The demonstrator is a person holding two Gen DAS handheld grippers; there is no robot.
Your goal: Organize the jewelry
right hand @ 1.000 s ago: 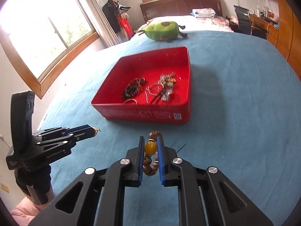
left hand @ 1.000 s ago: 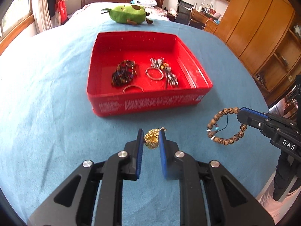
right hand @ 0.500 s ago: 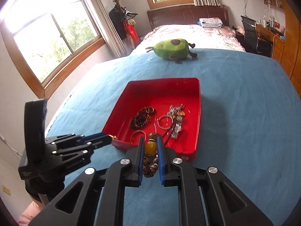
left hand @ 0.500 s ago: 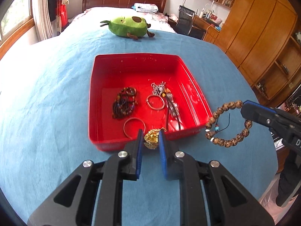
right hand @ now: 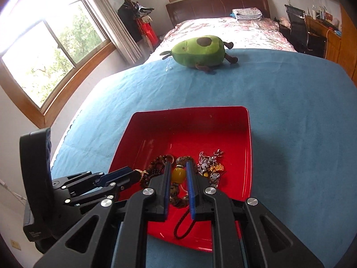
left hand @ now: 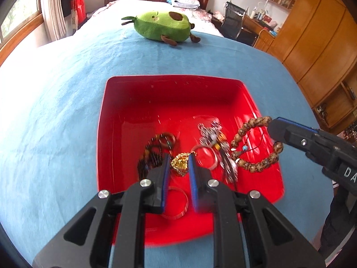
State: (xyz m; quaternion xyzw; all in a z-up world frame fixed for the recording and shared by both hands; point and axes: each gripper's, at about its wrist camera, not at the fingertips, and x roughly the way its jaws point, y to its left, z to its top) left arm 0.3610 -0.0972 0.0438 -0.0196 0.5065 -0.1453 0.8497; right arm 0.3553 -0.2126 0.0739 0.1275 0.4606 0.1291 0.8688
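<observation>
Both tools hover over the red tray (left hand: 116, 120), left tool (left hand: 179, 164) pinching a gold pendant (left hand: 179, 164).

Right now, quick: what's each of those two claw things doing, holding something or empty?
Left gripper: closed on a gold pendant, over the red tray.
Right gripper: closed on a brown bead bracelet, at its yellow bead.

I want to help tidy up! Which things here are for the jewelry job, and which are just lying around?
For the job:
- red tray
- gold pendant in the left tool
- beaded bracelet in the right tool
- dark bead bracelet, silver bangle and charm chain in the tray

Just lying about:
- avocado plush toy
- folded towels
- desk chair
</observation>
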